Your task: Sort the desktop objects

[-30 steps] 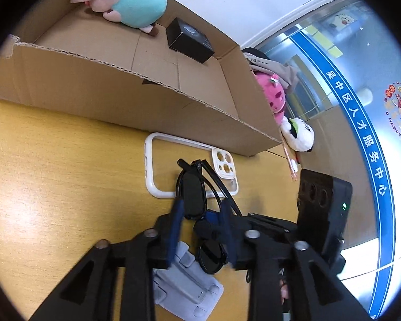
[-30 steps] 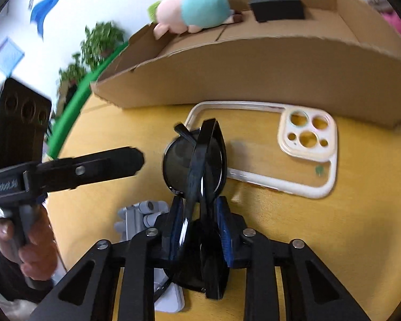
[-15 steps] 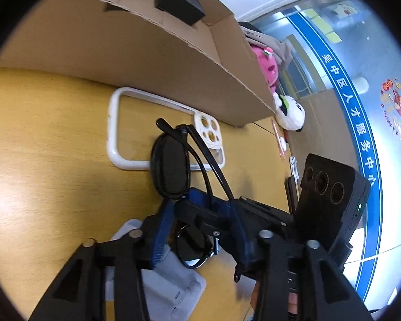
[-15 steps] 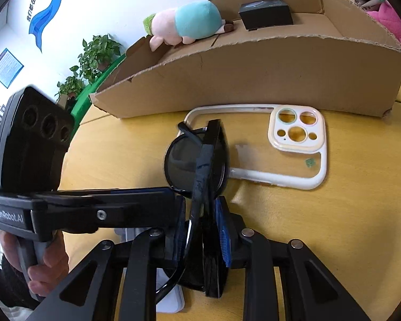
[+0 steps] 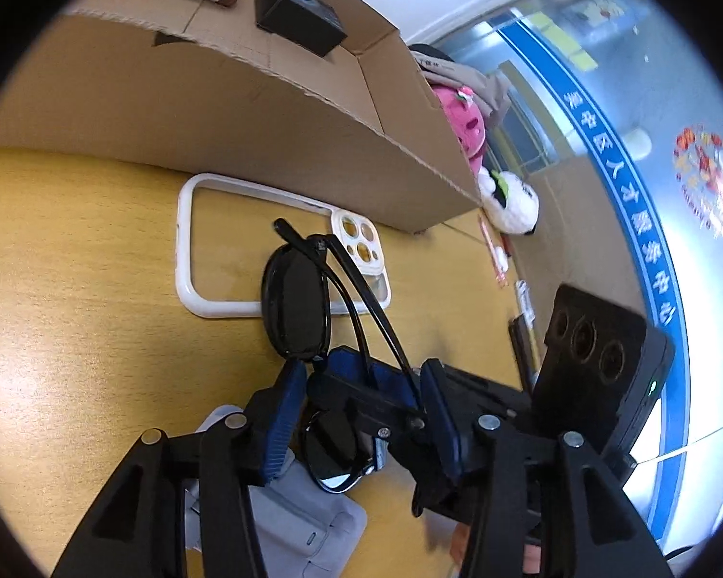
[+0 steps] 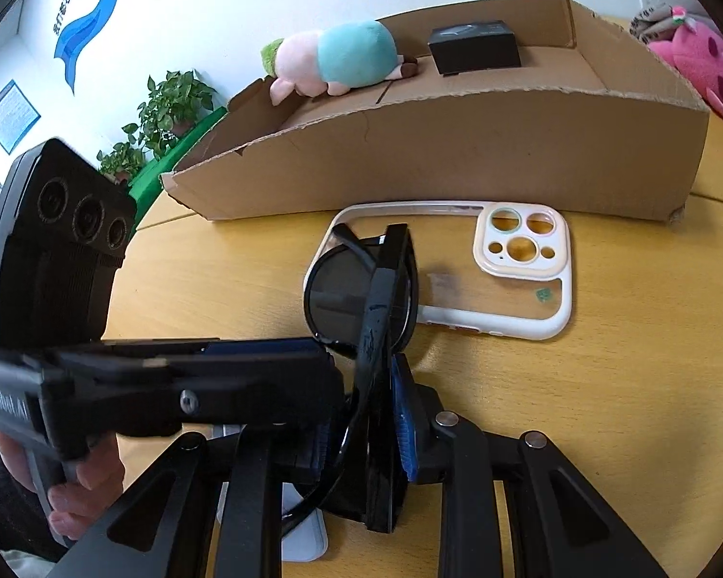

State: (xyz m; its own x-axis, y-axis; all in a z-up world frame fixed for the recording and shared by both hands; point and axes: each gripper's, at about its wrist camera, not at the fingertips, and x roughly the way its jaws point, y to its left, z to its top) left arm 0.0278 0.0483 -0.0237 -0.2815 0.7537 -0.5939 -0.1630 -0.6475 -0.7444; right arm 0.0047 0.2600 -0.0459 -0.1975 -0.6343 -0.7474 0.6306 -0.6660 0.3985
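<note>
Right gripper (image 6: 361, 414) clamped narrowly on folded black plastic sunglasses (image 6: 361, 289), left gripper (image 5: 361, 414) jaws just widened to half-open, straddling the right gripper's blue-padded fingertips (image 5: 385, 380) and sunglasses.

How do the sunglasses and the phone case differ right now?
The sunglasses are black with dark lenses; the phone case is white-rimmed and clear. The sunglasses are folded and held on edge above the table, clamped in the right gripper; the phone case lies flat on it, untouched. The sunglasses partly cover the phone case's near end in both views. Neither is in the cardboard box yet.
</note>
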